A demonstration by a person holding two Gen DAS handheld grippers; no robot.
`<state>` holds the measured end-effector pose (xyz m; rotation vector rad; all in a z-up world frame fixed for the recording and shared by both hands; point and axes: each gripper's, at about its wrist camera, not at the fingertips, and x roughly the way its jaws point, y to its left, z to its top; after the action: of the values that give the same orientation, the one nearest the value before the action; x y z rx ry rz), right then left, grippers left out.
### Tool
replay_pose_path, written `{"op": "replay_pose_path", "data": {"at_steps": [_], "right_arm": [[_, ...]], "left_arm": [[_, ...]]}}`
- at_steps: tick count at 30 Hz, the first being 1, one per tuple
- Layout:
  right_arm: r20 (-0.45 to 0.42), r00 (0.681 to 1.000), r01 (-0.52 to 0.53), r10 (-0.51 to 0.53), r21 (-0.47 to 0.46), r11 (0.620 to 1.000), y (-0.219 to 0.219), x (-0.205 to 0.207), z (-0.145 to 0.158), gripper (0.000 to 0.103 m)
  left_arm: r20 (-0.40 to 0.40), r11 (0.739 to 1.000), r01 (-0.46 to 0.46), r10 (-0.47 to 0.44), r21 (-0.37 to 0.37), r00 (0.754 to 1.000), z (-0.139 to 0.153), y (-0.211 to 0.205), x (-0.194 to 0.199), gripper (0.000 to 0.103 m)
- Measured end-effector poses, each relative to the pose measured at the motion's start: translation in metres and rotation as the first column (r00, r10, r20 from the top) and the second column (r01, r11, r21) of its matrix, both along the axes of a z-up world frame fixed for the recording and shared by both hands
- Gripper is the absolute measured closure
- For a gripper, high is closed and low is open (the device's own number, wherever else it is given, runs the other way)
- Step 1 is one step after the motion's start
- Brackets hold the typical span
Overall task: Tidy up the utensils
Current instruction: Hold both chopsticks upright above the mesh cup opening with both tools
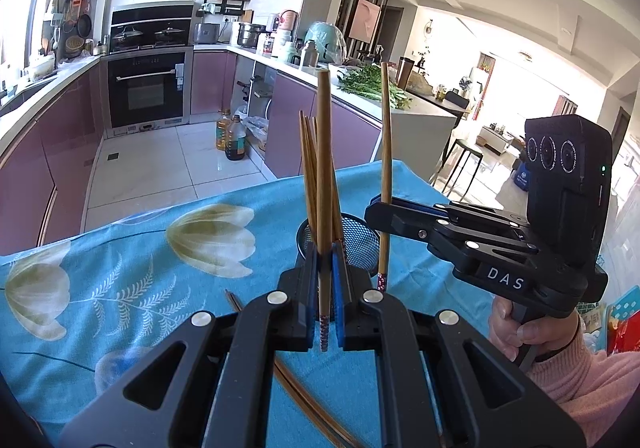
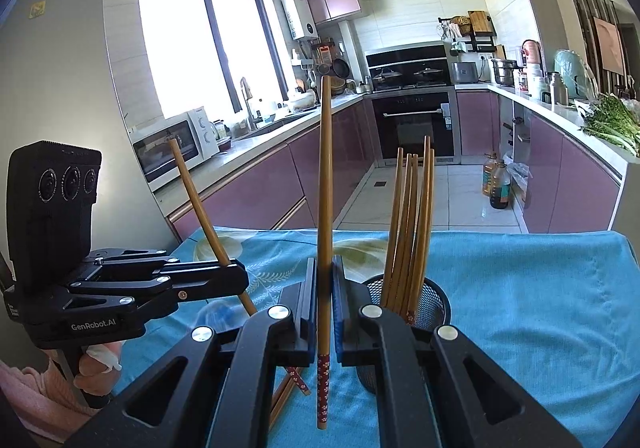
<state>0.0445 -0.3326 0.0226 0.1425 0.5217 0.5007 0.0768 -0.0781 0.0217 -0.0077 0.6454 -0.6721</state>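
Note:
My left gripper (image 1: pixel 325 262) is shut on a wooden chopstick (image 1: pixel 324 168) that stands upright, its patterned red end pointing down. My right gripper (image 2: pixel 324 268) is shut on a second upright chopstick (image 2: pixel 325 188). Each gripper shows in the other's view: the right gripper (image 1: pixel 378 210) with its chopstick (image 1: pixel 386 136), the left gripper (image 2: pixel 240 278) with its tilted chopstick (image 2: pixel 196 200). A black mesh holder (image 1: pixel 358 242) (image 2: pixel 434 300) stands on the table between them, with several chopsticks (image 2: pixel 408 224) upright in it. More chopsticks (image 1: pixel 308 396) (image 2: pixel 282 394) lie on the cloth below my left gripper.
The table wears a blue cloth (image 1: pixel 140 280) printed with flowers; its far edge (image 2: pixel 480 234) drops to a tiled kitchen floor. Oil bottles (image 1: pixel 234 138) stand on that floor beside purple cabinets. A hand in a pink sleeve (image 1: pixel 560 364) holds the right gripper's handle.

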Motion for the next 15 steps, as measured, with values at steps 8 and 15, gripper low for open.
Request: {"op": "replay_pose_path", "data": {"at_steps": [8, 15], "right_arm": [[0.007, 1.0, -0.002, 0.002, 0.006, 1.0, -0.0029, 0.0004, 0.0011, 0.097], [0.014, 1.0, -0.002, 0.002, 0.008, 1.0, -0.0044, 0.0025, 0.0036, 0.097]], "left_arm": [[0.017, 1.0, 0.001, -0.001, 0.001, 1.0, 0.0057, -0.003, 0.0037, 0.096], [0.027, 1.0, 0.001, -0.001, 0.002, 1.0, 0.0108, -0.0053, 0.0044, 0.096]]}}
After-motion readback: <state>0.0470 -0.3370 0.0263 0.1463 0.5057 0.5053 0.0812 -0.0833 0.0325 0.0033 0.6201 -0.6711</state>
